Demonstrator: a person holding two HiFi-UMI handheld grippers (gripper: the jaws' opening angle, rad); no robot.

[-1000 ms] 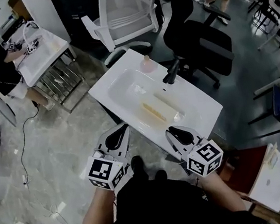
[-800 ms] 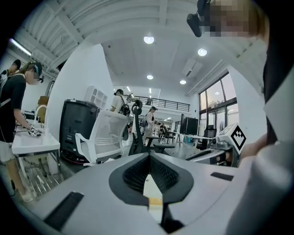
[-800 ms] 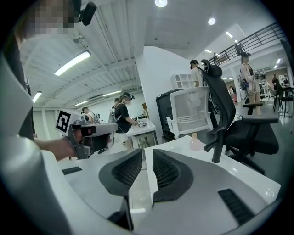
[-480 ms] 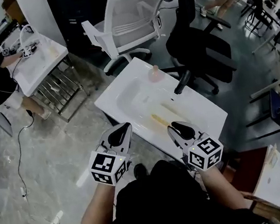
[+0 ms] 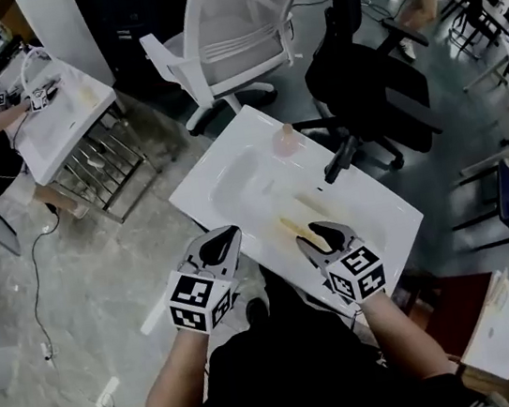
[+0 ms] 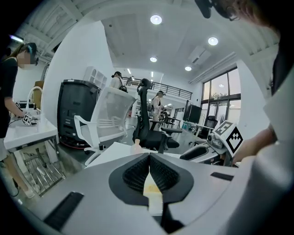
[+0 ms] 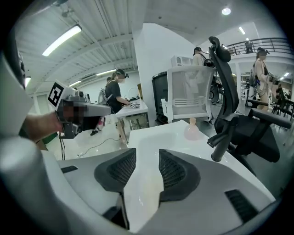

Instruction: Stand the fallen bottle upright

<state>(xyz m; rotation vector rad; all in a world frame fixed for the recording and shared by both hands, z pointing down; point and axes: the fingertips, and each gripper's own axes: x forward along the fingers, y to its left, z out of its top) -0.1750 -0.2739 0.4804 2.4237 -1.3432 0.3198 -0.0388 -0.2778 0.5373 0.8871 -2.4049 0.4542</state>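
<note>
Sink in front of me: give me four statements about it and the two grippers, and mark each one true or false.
1. The left gripper has its jaws together, with nothing between them. True.
2. The right gripper is closed on the pink bottle. False: its jaws have just been opening and stand apart and empty, and the bottle is at the far rim of the sink.
3. The black faucet stands on the sink's right side in the head view. True.
4. The bottle lies in the basin between the two grippers. False: it sits by the far edge, apart from both.
</note>
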